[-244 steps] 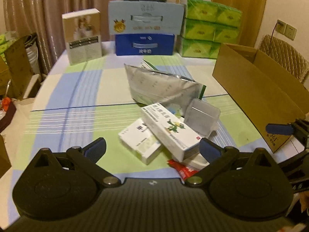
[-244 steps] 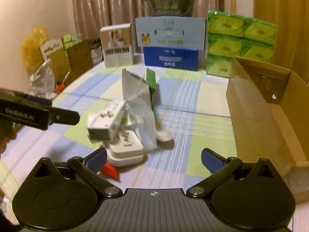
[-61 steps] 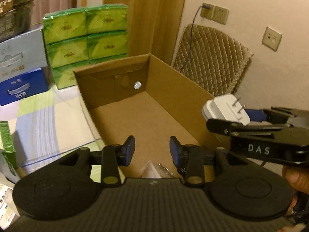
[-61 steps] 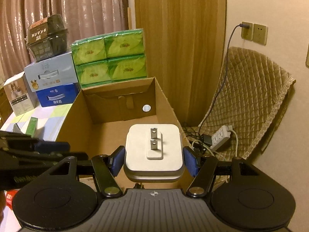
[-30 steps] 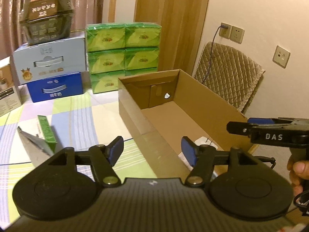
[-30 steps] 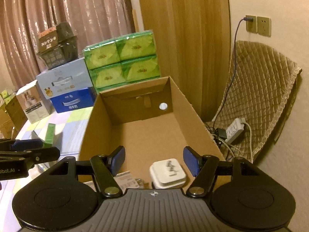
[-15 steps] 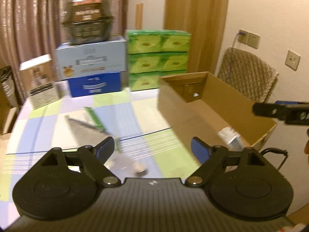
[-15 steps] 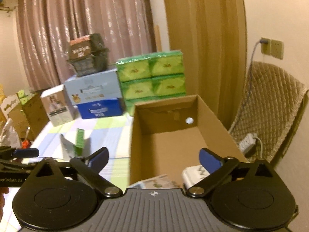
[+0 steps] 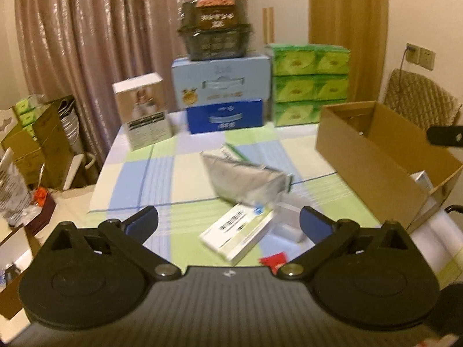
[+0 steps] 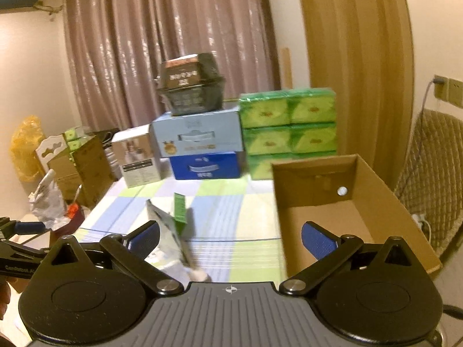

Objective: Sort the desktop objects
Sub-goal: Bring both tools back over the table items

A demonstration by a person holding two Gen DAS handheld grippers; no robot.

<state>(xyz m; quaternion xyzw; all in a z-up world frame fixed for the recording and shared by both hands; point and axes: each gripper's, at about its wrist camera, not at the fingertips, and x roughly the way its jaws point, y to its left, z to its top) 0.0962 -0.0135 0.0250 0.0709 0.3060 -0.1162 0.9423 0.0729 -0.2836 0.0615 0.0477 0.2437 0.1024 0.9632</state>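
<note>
My left gripper point(image 9: 228, 224) is open and empty, above the near table edge. Just beyond it lie a white medicine box point(image 9: 237, 232), a clear plastic case point(image 9: 288, 221), a red packet point(image 9: 273, 260), a silver foil pouch point(image 9: 246, 179) and a green box point(image 9: 234, 151) behind the pouch. The open cardboard box point(image 9: 373, 156) stands at the right; something white shows inside it at its near end point(image 9: 422, 179). My right gripper point(image 10: 230, 240) is open and empty, held between the pouch point(image 10: 170, 231) and the cardboard box point(image 10: 332, 202). Its tip shows in the left view point(image 9: 445, 136).
Stacked at the table's far edge are a white carton point(image 9: 143, 114), blue boxes point(image 9: 222, 98) with a dark basket point(image 9: 215, 34) on top, and green tissue packs point(image 9: 309, 84). A quilted chair point(image 10: 434, 173) stands right of the box. Cartons and bags crowd the floor at left point(image 9: 34, 144).
Both grippers have opened wider and swung left, away from the cardboard box and back toward the pile on the table. A second ago the white plug lay released inside the box.
</note>
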